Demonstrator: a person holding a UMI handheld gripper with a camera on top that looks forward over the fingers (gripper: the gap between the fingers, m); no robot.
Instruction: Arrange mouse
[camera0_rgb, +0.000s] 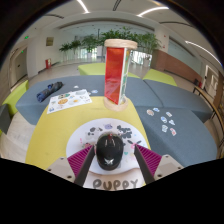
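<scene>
A black computer mouse (110, 150) lies on a white round mouse mat (113, 184) printed with paw marks and the word "PUPPY". The mat rests on the yellow part of the table. My gripper (114, 152) is low over the mat with the mouse between its two fingers. The pink pads (88, 160) flank the mouse on both sides with a small gap showing, so the fingers are open around it. The mouse rests on the mat.
A tall red and white box (117, 70) stands beyond the mat. A printed sheet (68, 100) and a dark blue object (48, 92) lie to the far left. Several small white cards (165, 120) lie on the grey-blue surface to the right.
</scene>
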